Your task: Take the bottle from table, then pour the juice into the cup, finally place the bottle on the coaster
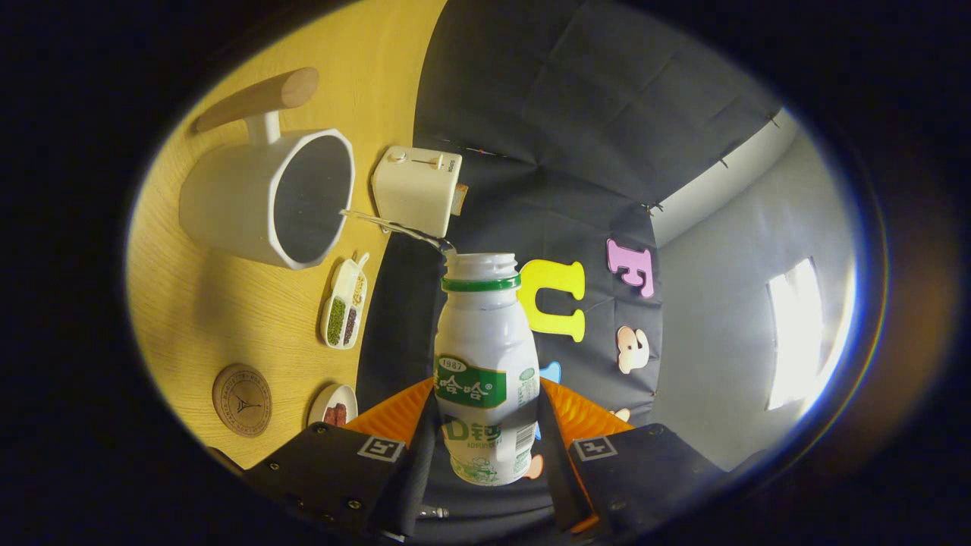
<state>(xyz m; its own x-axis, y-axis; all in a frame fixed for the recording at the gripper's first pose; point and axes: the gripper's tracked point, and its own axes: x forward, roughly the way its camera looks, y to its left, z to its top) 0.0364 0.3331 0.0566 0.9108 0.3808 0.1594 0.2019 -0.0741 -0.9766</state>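
Both fingers (pixel 416 425) of the gripper (pixel 485 436) clamped the tilted juice bottle (pixel 485 379), its stream (pixel 394 226) entering the white cup (pixel 250 205); holding this tilt steady looked advisable to avoid spilling.

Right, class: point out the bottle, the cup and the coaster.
bottle (pixel 483 356), gripper view, on its label.
cup (pixel 227 208), gripper view, on its outer wall.
coaster (pixel 242 400), gripper view, on its middle.
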